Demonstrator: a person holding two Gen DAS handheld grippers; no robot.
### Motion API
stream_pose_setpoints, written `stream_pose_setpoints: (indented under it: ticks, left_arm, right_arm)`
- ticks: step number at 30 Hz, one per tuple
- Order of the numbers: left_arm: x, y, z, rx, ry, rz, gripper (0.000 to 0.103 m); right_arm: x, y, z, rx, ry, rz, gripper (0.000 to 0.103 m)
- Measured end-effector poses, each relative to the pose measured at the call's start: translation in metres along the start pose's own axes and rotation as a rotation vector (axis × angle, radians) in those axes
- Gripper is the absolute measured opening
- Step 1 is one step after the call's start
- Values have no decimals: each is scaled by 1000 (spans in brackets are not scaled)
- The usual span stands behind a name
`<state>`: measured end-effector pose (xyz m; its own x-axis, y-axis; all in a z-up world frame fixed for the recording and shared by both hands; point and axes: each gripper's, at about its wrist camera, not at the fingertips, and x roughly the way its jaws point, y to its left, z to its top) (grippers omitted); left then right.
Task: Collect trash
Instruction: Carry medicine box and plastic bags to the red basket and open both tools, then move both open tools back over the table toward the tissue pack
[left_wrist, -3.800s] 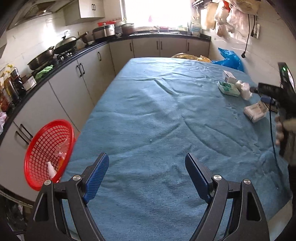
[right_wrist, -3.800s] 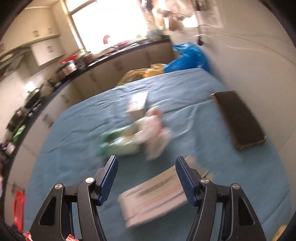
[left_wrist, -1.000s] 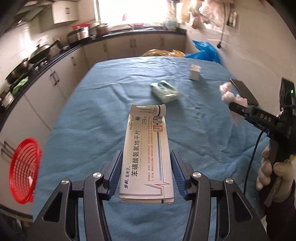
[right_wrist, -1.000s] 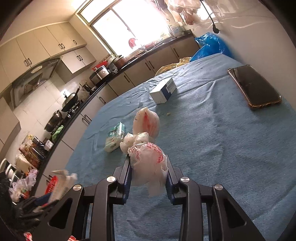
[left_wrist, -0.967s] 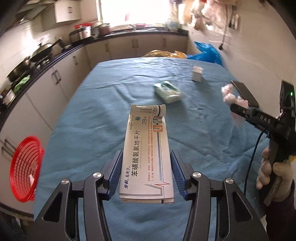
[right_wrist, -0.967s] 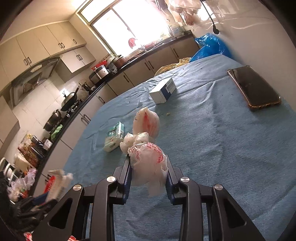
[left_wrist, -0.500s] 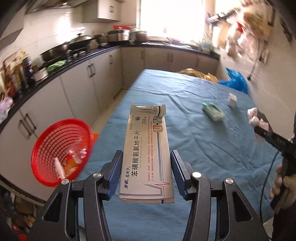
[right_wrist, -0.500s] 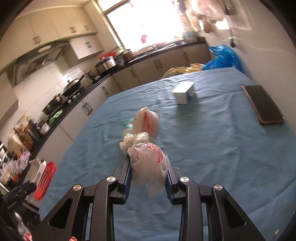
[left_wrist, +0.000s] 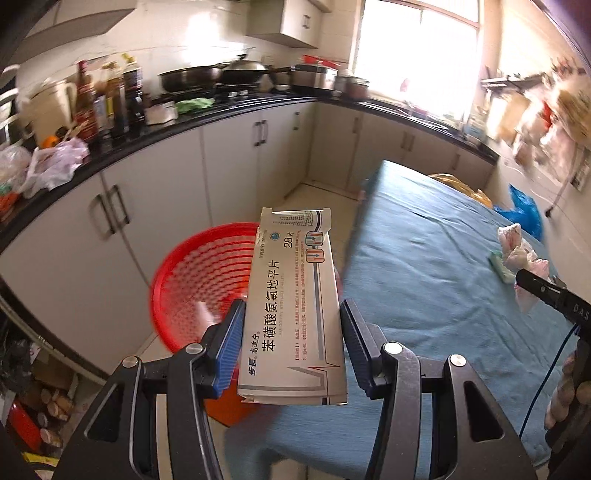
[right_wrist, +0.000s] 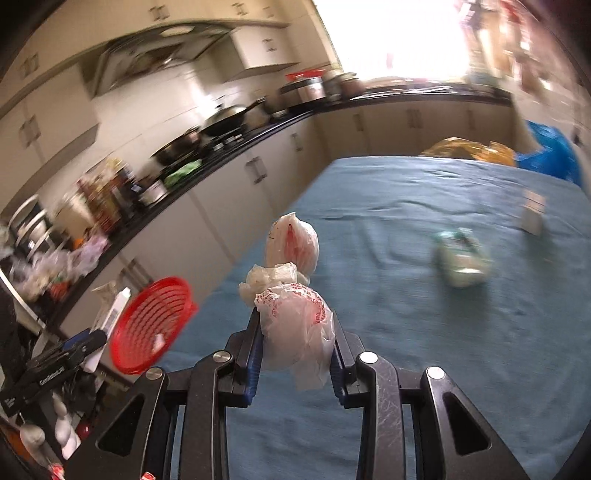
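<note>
2 grippers, both loaded, and the biggest thing under them is the table with its blue cloth (right_wrist: 424, 332), running off toward the kitchen counter (left_wrist: 155, 133) stacked with woks and bottles. Off the table's left edge, down near the floor by the white cabinets, sits the red mesh basket (left_wrist: 192, 280), round and open-mouthed, with a pale scrap or 2 inside, too blurred to name. The left gripper (left_wrist: 291, 343) hangs right in front of that basket, its blue-padded jaws at a middling width, pressed against both long sides of a flattened white medicine box (left_wrist: 295, 306) printed with Chinese characters and "28"; the box stands lengthwise between the fingers, its torn top flap overlapping the basket's rim in this view. Over to the right gripper (right_wrist: 295, 354): jaws narrow, squeezing a crumpled white plastic bag with red print (right_wrist: 295, 328), and a knotted bundle of the same plastic (right_wrist: 291, 247) rises in front of it, above the cloth. From the right wrist view the basket (right_wrist: 151, 328) shows at lower left, beyond the table edge, with the left gripper and its box beside it. Left on the cloth, well apart from either gripper: a green-and-white packet (right_wrist: 461, 262), blurred, and farther back a small white carton (right_wrist: 532, 218). Beyond the table's far end lie a yellow bag (right_wrist: 469, 149) and a blue bag (right_wrist: 554, 155).
</note>
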<state>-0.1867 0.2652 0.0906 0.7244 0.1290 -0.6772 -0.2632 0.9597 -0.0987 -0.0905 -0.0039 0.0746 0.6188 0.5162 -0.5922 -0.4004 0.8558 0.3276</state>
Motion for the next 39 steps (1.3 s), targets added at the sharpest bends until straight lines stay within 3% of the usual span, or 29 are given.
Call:
stream_pose_setpoints:
  ticks: [11, 17, 20, 27, 39]
  left_arm:
    - [25, 50, 19, -69, 0, 26, 51]
    - [36, 67, 31, -139, -12, 31, 51]
    - [36, 67, 31, -152, -10, 11, 60]
    - [27, 58, 23, -106, -9, 52, 64]
    - [12, 36, 9, -62, 0, 175, 69]
  right_arm:
    - [72, 108, 6, -177, 87, 110, 34]
    - [116, 149, 14, -198, 146, 207, 37]
    - [138, 157, 11, -185, 195, 239, 53]
    - [126, 141, 4, -173, 186, 218, 54]
    - [74, 72, -9, -74, 157, 125, 56]
